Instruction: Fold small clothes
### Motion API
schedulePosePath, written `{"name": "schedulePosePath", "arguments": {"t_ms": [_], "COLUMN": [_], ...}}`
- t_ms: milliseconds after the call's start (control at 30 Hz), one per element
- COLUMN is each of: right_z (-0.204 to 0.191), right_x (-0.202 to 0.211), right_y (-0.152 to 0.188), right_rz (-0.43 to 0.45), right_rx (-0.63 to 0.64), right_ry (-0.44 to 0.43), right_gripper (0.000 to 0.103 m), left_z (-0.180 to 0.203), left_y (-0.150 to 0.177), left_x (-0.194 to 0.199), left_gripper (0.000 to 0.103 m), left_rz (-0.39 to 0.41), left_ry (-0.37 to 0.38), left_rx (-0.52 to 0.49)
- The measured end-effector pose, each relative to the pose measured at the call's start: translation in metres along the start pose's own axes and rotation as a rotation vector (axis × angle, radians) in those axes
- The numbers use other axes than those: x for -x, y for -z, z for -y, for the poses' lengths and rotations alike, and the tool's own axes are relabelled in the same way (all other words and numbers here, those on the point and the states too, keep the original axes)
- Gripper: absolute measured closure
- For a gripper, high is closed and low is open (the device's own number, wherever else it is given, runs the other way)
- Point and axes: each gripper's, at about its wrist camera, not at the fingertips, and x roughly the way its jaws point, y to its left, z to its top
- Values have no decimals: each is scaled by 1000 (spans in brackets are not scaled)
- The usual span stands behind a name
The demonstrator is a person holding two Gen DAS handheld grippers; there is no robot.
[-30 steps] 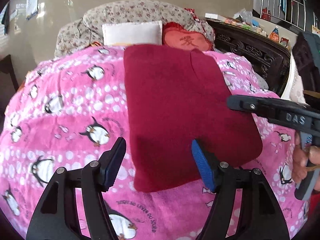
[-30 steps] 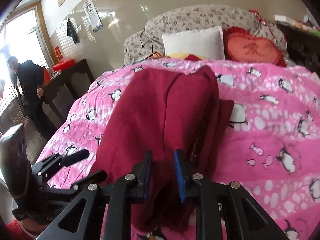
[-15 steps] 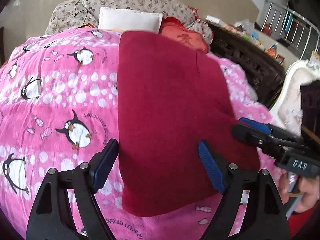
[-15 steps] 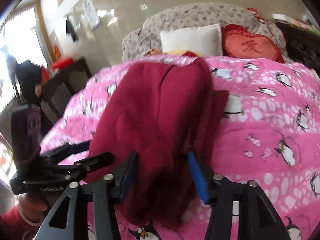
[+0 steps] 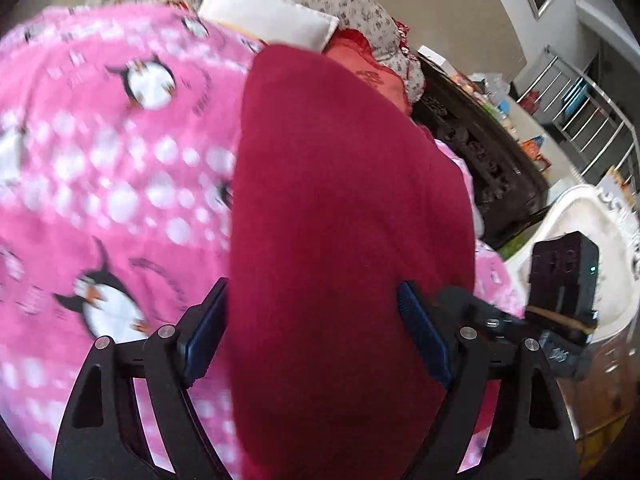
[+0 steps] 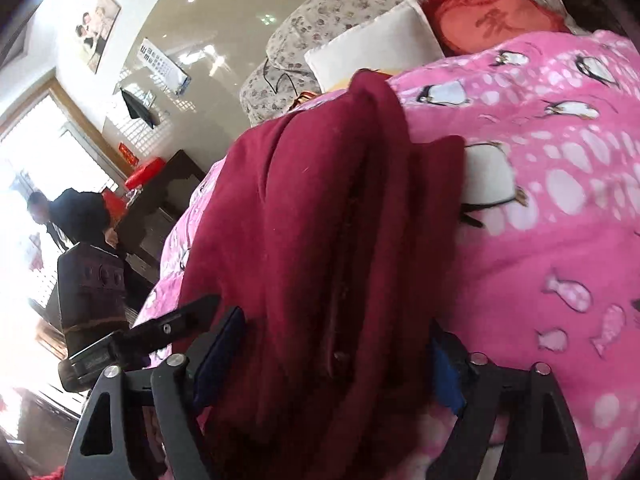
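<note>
A dark red garment (image 5: 344, 208) lies folded lengthwise on a pink penguin blanket (image 5: 100, 152). My left gripper (image 5: 316, 336) is open, its blue pads on either side of the garment's near end. My right gripper (image 6: 332, 356) is open too, straddling the garment's (image 6: 320, 216) layered edge, where a dark seam with a snap shows. The right gripper also shows in the left wrist view (image 5: 560, 312) at the right edge.
A white pillow (image 5: 268, 20), a red cushion (image 6: 492, 24) and a floral quilt (image 6: 360, 4) lie at the bed's head. A dark carved bed frame (image 5: 480, 152) runs along the right. A person (image 6: 80, 240) stands by a dark cabinet at the left.
Both grippers have moved forward over the garment's near end. The right gripper has opened from shut on the cloth to wide open. The left stayed open.
</note>
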Motion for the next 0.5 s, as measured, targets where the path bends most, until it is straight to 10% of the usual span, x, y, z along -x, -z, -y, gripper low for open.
{"name": "schedulePosePath", "arguments": {"t_ms": [167,500], "right_z": [-22,-104], "right_x": [19,52], "right_y": [2,42], "right_rz": [13,-46], "right_rx": [42,128], "right_ry": [-19,-157], "right_gripper": [57,58], "left_z": [17,29], "left_y": [7,50], "left_x": [25,135], "left_gripper": [31,31], "left_rz": [17,46], "left_ry": [-17,-49], "left_rx": [-58,-86]}}
